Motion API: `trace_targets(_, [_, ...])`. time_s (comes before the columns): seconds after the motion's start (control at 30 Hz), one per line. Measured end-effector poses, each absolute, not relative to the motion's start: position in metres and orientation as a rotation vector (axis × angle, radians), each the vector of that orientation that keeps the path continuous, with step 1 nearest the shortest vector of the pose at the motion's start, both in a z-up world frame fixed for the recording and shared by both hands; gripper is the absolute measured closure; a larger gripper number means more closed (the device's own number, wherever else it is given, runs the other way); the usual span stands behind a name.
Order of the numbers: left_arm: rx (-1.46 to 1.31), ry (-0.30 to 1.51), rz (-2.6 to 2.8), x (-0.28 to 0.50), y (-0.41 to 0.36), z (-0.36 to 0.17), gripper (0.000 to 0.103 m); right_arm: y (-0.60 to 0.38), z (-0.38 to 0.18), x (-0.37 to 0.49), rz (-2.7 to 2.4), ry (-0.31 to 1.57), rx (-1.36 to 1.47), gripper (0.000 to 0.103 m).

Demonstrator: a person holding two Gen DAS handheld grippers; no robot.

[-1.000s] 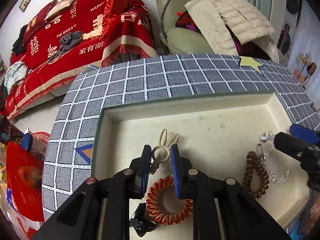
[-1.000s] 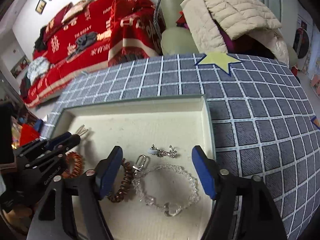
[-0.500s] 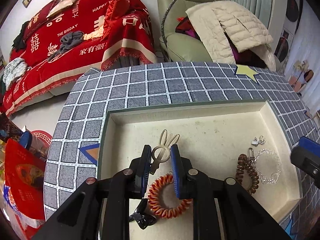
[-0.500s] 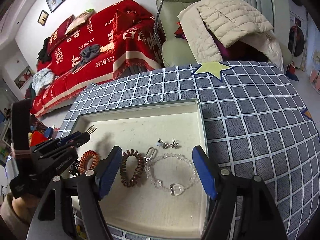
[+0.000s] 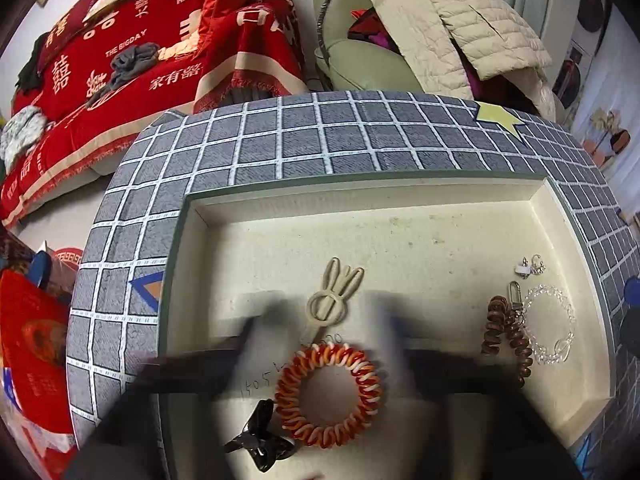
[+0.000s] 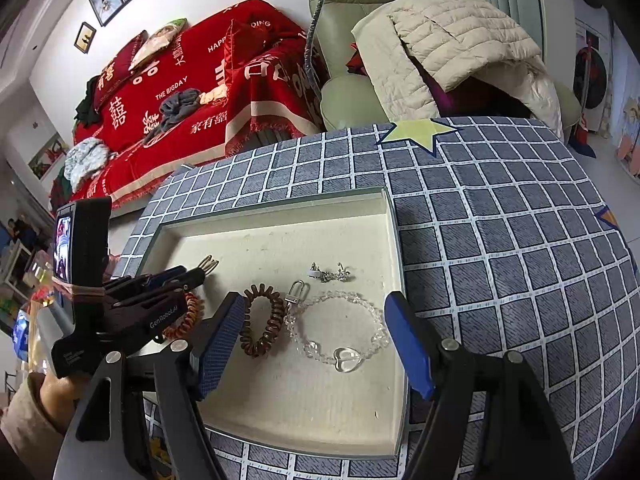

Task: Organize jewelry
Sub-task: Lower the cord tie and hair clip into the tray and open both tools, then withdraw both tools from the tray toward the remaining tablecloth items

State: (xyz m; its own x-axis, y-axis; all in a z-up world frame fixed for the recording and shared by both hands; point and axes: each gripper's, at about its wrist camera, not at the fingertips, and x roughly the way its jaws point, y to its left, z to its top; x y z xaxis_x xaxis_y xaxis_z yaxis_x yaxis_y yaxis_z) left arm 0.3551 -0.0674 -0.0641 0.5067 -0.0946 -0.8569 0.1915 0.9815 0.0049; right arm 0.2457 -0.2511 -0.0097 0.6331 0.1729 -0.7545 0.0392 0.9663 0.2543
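A cream tray (image 5: 400,208) (image 6: 396,264) lies on the checked table. In it are a beige rabbit hair clip (image 5: 332,300), an orange-white coil hair tie (image 5: 330,394), a black claw clip (image 5: 260,442), a brown coil tie (image 5: 506,336) (image 6: 262,322), a clear bead bracelet with a heart (image 5: 550,330) (image 6: 340,330) and small silver earrings (image 5: 530,266) (image 6: 330,274). My left gripper (image 5: 324,336) is motion-blurred, its fingers spread either side of the rabbit clip and empty. My right gripper (image 6: 312,340) is open and empty above the brown tie and bracelet.
The checked grey cloth (image 6: 500,220) with a yellow star (image 6: 416,132) covers the table. Behind stand a red-covered sofa (image 6: 180,92) and a green armchair with a beige jacket (image 6: 440,52). Red bags (image 5: 28,352) sit left of the table.
My left gripper has opened and let go of the rabbit clip, which now lies in the tray. Both grippers have drawn back and up from the tray.
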Motion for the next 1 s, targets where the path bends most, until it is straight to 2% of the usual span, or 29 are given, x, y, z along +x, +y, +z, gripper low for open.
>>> trace_targets(0.27, [0.127, 0.901, -0.144, 0.337, -0.065, -0.037, 0.0, -0.254, -0.003, 0.233, 0.084, 0.866, 0.273, 0.027])
trace_targets(0.37, [0.132, 0.844, -0.14, 0.321, -0.059, -0.022, 0.0, -0.256, 0.003, 0.221, 0.094, 0.835, 0.286, 0.015])
trace_targets(0.47, [0.142, 0.806, -0.151, 0.299, -0.051, -0.009, 0.0, -0.26, 0.009, 0.207, 0.101, 0.796, 0.32, 0.013])
trace_targets(0.5, [0.15, 0.797, -0.152, 0.293, -0.049, -0.006, 0.0, -0.26, 0.01, 0.204, 0.106, 0.786, 0.331, 0.004])
trace_targets(0.53, [0.158, 0.782, -0.151, 0.284, -0.047, -0.002, 0.0, -0.261, 0.012, 0.198, 0.113, 0.771, 0.346, 0.001])
trace_targets(0.73, [0.169, 0.739, -0.148, 0.233, -0.031, 0.008, 0.0, -0.261, 0.02, 0.169, 0.124, 0.743, 0.382, 0.0])
trace_targets(1.0, [0.089, 0.824, -0.18, 0.179, -0.007, -0.01, 0.0, -0.251, 0.015, 0.131, 0.145, 0.84, 0.349, 0.0])
